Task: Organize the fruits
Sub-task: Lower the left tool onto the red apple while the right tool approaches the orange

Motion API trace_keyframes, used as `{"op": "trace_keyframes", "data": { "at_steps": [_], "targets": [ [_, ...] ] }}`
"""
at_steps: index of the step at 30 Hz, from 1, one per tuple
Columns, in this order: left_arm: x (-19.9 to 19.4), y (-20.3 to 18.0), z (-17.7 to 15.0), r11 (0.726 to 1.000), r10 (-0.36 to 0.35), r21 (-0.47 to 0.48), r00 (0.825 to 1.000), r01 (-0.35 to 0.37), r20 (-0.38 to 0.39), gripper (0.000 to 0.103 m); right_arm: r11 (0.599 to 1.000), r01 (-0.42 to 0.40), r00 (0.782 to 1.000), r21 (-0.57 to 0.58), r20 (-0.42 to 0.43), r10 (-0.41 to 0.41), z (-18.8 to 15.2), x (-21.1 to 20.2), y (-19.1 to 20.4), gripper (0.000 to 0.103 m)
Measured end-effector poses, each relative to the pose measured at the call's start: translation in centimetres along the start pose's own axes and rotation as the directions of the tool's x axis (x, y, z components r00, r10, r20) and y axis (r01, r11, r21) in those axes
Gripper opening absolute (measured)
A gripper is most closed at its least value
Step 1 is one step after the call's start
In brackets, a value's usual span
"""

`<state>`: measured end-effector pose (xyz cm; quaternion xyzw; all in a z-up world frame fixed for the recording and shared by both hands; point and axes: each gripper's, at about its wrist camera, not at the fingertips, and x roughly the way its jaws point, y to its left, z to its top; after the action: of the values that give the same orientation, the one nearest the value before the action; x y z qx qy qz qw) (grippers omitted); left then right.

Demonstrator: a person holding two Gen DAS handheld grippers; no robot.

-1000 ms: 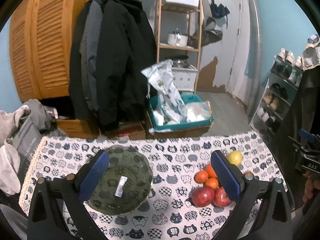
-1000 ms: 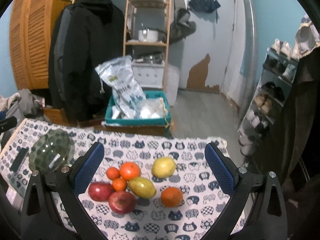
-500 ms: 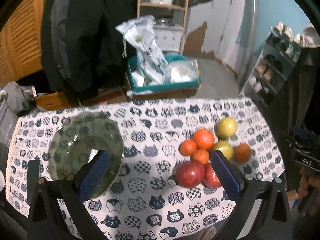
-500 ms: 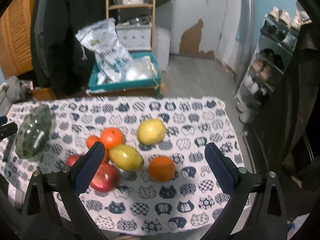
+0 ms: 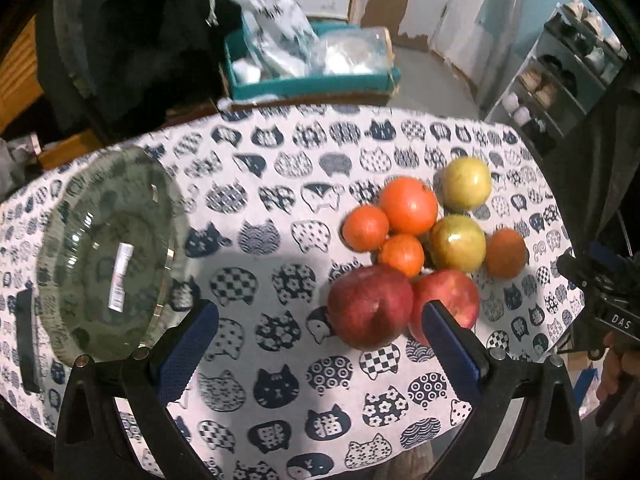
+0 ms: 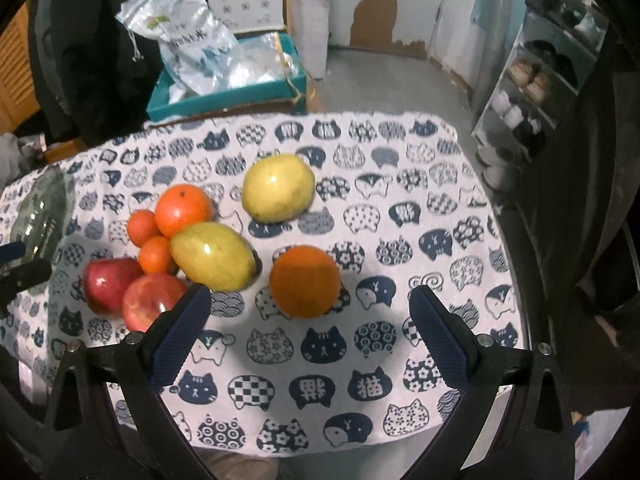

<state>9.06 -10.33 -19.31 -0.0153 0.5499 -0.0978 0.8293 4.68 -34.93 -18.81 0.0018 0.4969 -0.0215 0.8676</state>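
A cluster of fruit lies on a cat-print tablecloth (image 5: 280, 240): two red apples (image 5: 370, 306) (image 6: 150, 300), several oranges (image 5: 408, 204) (image 6: 304, 280) and two yellow-green fruits (image 5: 466, 178) (image 6: 278, 188). A green glass bowl (image 5: 104, 252) stands empty at the left, with a label stuck on its base. My left gripper (image 5: 320, 340) is open, just above the cloth, its right finger beside the near red apple. My right gripper (image 6: 308, 332) is open too, with the lone orange just ahead of its fingers.
A dark flat object (image 5: 26, 340) lies left of the bowl. Beyond the table's far edge stands a teal box (image 6: 224, 92) with plastic bags, and dark coats hang at the left. A shoe rack (image 6: 532, 80) stands at the right.
Both grippers have come down and forward toward the table, so the fruit and bowl look larger and nearer. Both stay open. Nothing on the cloth has moved.
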Motion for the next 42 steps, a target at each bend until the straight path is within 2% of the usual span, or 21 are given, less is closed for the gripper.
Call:
{"op": "trace_keyframes", "data": {
  "at_steps": [5,13,20,24,27,29,30,32,34,38,42],
  "targets": [
    [1.9,-0.2,0.1,1.0,-0.026,-0.018,0.999,0.025,-0.041,0.102,1.0,-0.001,0.999,0.001,-0.047,0.001,-0.5,1.7,-0.3,0.099],
    [4.6,-0.9,0.0,0.997,-0.077,-0.038,0.992,0.073,-0.101,0.102,1.0,0.002,0.997,-0.012,-0.074,-0.003,-0.8,3.1,-0.2,0.099],
    [6.4,-1.1,0.0,0.995,-0.091,-0.046,0.986,0.085,-0.143,0.093,1.0,0.001,0.997,-0.02,-0.082,-0.002,-0.8,3.6,-0.2,0.099],
    [7.4,-0.9,0.0,0.99,-0.128,-0.071,0.978,0.118,-0.164,0.092,1.0,0.003,0.996,-0.017,-0.091,-0.005,-0.8,4.0,-0.5,0.099],
    [8.0,-0.9,-0.1,0.985,-0.164,-0.089,0.97,0.15,-0.18,0.087,1.0,0.002,0.995,-0.01,-0.095,-0.003,-0.9,4.2,-0.7,0.099],
    [8.1,-0.8,-0.1,0.975,-0.209,-0.113,0.961,0.191,-0.18,0.074,1.0,0.002,0.995,-0.008,-0.095,-0.003,-0.9,4.3,-0.8,0.099],
    [8.0,-0.9,-0.1,0.972,-0.222,-0.116,0.958,0.203,-0.181,0.072,1.0,0.002,0.995,-0.008,-0.096,-0.002,-0.9,4.3,-0.9,0.099],
    [7.9,-1.3,0.0,0.978,-0.201,-0.092,0.962,0.187,-0.186,0.072,1.0,0.002,0.995,-0.006,-0.099,-0.002,-0.9,4.5,-1.0,0.099],
    [7.5,-1.5,0.0,0.988,-0.149,-0.055,0.974,0.142,-0.169,0.072,1.0,0.003,0.995,-0.009,-0.102,-0.004,-0.9,4.9,-1.0,0.099],
    [6.2,-0.5,0.6,0.998,-0.061,-0.026,0.992,0.059,-0.11,0.072,1.0,-0.003,0.994,-0.018,-0.111,0.001,-0.7,5.9,-0.9,0.099],
    [6.4,0.8,1.2,1.0,0.019,-0.009,0.996,-0.02,-0.084,0.072,1.0,-0.015,0.992,-0.023,-0.122,0.012,-0.4,7.0,-0.7,0.099]
  ]
}}
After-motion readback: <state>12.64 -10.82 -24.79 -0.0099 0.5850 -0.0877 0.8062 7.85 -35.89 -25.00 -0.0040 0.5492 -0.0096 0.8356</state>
